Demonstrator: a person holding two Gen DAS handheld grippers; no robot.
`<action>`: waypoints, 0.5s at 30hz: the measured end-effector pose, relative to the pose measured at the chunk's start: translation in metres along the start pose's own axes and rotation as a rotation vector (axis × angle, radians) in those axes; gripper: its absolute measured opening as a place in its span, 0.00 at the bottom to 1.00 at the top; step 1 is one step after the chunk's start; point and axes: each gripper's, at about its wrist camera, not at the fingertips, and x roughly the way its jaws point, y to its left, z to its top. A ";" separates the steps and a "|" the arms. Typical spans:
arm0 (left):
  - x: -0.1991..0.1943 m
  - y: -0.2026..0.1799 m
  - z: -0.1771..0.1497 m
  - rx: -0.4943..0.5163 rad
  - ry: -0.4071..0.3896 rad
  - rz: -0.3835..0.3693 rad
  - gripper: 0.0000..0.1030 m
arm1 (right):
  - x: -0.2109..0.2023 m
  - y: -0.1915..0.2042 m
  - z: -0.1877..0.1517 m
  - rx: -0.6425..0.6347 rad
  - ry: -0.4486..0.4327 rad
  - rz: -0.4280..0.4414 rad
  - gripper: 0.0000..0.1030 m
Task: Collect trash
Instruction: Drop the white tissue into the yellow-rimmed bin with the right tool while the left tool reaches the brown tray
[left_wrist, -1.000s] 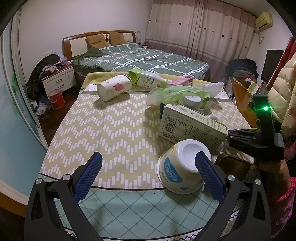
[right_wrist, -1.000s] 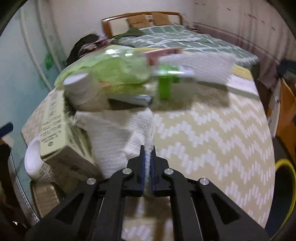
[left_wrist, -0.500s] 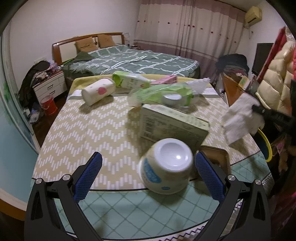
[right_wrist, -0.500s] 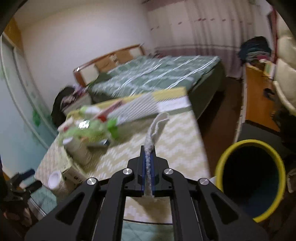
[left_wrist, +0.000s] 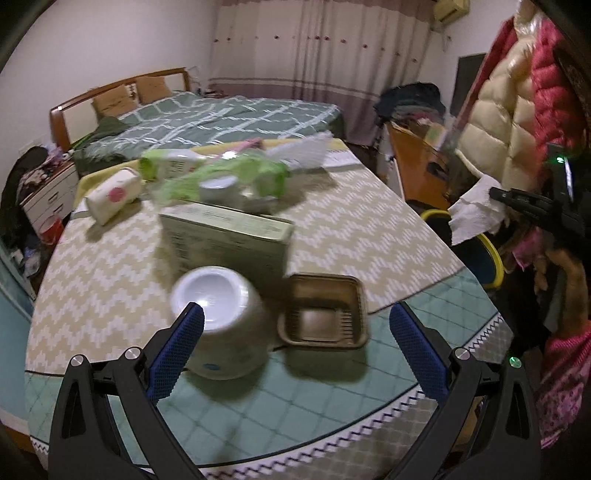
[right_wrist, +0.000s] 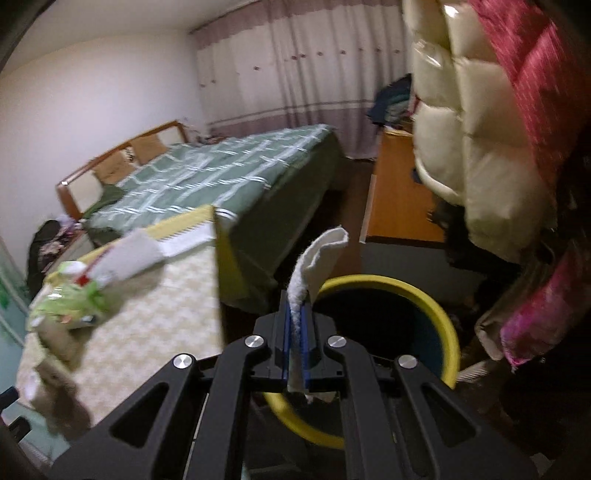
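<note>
The right gripper (right_wrist: 294, 325) pinches a white paper towel (right_wrist: 320, 258) between its fingers, off the surface's right edge and above the yellow-rimmed bin (right_wrist: 417, 295) on the floor. The left gripper (left_wrist: 295, 343) hangs with fingers spread wide over the surface's (left_wrist: 369, 229) near edge, around an upturned white cup (left_wrist: 218, 325) and a brown tray (left_wrist: 323, 317) just beside it. A box (left_wrist: 225, 240) stands behind them.

Left tool (left_wrist: 295, 332) gapes over a blurred, seemingly upturned white cup (left_wrist: 218, 328).
</note>
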 end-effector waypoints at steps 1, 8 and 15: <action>0.002 -0.003 0.000 0.004 0.005 -0.008 0.96 | 0.003 -0.003 -0.002 0.000 0.003 -0.017 0.05; 0.016 -0.022 0.000 0.029 0.043 -0.025 0.96 | 0.028 -0.028 -0.009 0.014 0.013 -0.146 0.20; 0.031 -0.034 0.003 0.052 0.076 -0.039 0.96 | 0.028 -0.031 -0.015 0.027 -0.002 -0.127 0.34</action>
